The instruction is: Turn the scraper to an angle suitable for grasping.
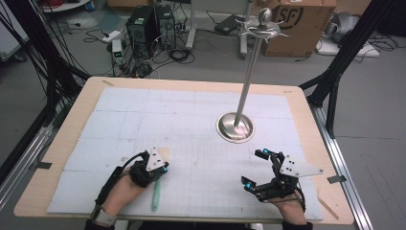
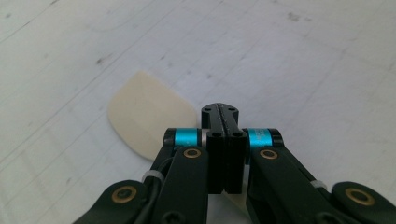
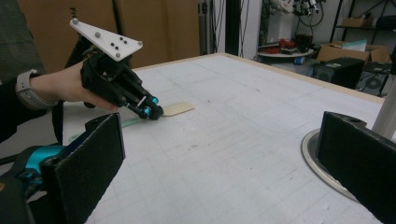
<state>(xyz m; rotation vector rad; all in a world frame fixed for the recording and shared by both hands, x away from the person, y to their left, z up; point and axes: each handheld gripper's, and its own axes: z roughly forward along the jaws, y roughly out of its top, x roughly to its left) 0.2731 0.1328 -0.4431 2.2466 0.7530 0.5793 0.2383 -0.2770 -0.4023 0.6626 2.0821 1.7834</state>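
The left claw (image 1: 162, 168) is seen with its two black jaws pressed together; in the left gripper view the jaws meet face to face with nothing visibly clamped between them. It is tipped down toward the bench, and its tips are placed directly over the neck of a spatula with a cream-coloured, rounded flat blade and a pale green handle (image 1: 155, 191). Whether the tips touch the spatula cannot be told. In the left gripper view the cream blade (image 2: 147, 112) is seen lying flat just beyond and to the left of the closed jaws. In the high view the green handle is seen running back toward the near edge of the bench, just beside the person's left hand (image 1: 125, 191).

The right claw (image 1: 256, 168) is held apart, its jaws spread wide and nothing between them. It is held low over the bench, well apart from the spatula.

The bench (image 1: 57, 143) is a light wooden top covered by a white gridded mat (image 1: 143, 120). On the mat, beyond the right claw, a polished metal stand with a round base and a tall thin pole (image 1: 235, 126) is set upright.
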